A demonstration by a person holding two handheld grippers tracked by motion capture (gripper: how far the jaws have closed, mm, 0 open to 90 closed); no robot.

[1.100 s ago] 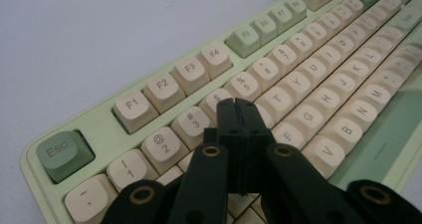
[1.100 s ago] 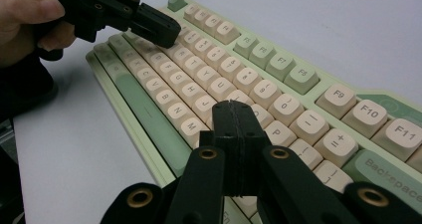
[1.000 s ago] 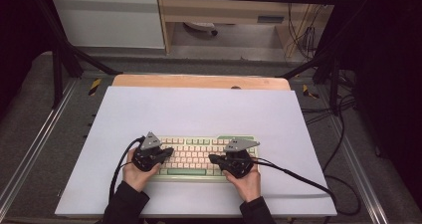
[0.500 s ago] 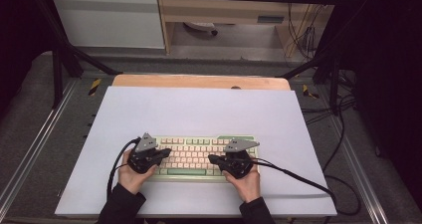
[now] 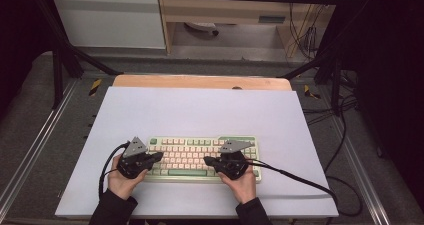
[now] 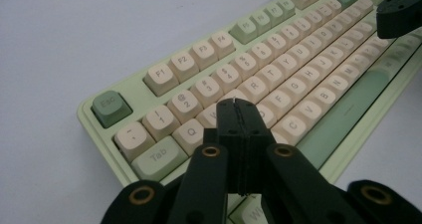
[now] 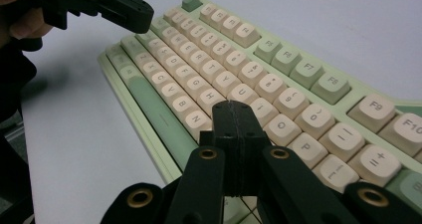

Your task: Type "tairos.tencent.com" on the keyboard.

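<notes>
Here's the pale green keyboard with cream and green keycaps (image 5: 202, 157), lying flat at the near middle of the white table mat (image 5: 200, 110), toward six o'clock. The left gripper (image 5: 159, 156) sits over the keyboard's nine o'clock end, its black jaws pressed together with nothing between them; in the left gripper view its tip (image 6: 235, 102) hangs above the W and E keys. The right gripper (image 5: 206, 161) comes in from the three o'clock side, jaws likewise pinched together and empty, its tip (image 7: 230, 104) poised over the J and K keys in the right gripper view.
</notes>
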